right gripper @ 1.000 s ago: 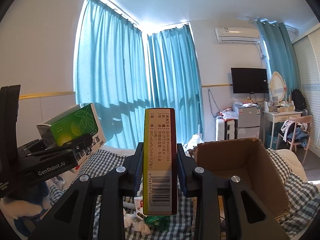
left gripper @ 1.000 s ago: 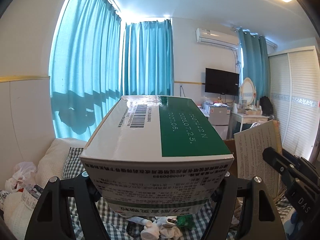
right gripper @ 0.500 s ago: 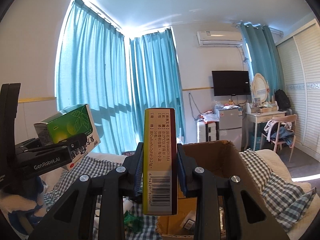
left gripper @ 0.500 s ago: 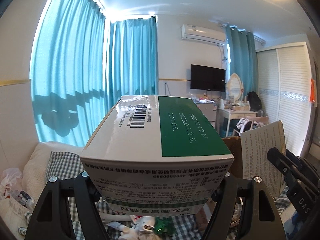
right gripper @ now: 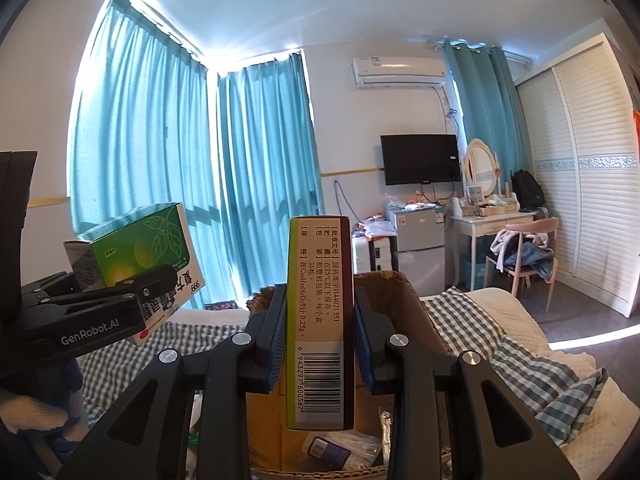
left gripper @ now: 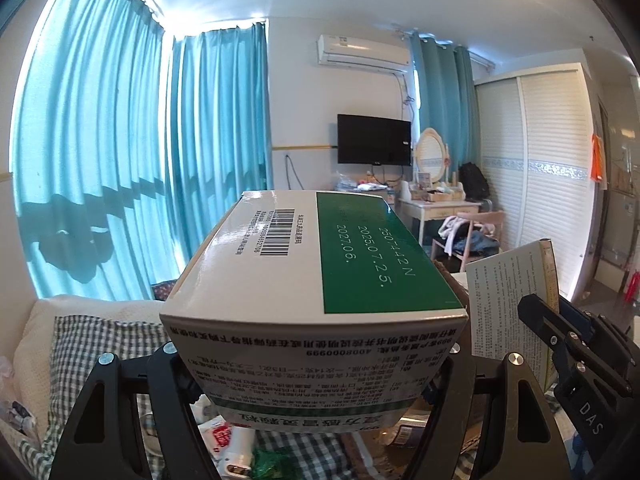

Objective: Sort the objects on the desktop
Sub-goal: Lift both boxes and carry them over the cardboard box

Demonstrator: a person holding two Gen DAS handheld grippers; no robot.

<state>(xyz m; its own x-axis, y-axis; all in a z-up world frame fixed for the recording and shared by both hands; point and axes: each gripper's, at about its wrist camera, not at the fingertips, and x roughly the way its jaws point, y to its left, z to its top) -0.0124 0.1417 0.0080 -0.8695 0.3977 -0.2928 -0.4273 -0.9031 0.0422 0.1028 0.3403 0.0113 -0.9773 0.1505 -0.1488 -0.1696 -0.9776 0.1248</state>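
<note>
While the left gripper clamps the wide box, the right gripper pinches the slim box upright, directly above the nearer carton.

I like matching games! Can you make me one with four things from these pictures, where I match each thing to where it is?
Things:
1. green and white medicine box
2. narrow yellow medicine box
3. cardboard box
4. television

Places:
A. on the far wall
B. clamped in the right tool
C. open on the checked blanket, just behind the right tool
D. clamped in the left tool

Pairs: 1-D, 2-B, 3-C, 4-A
</note>
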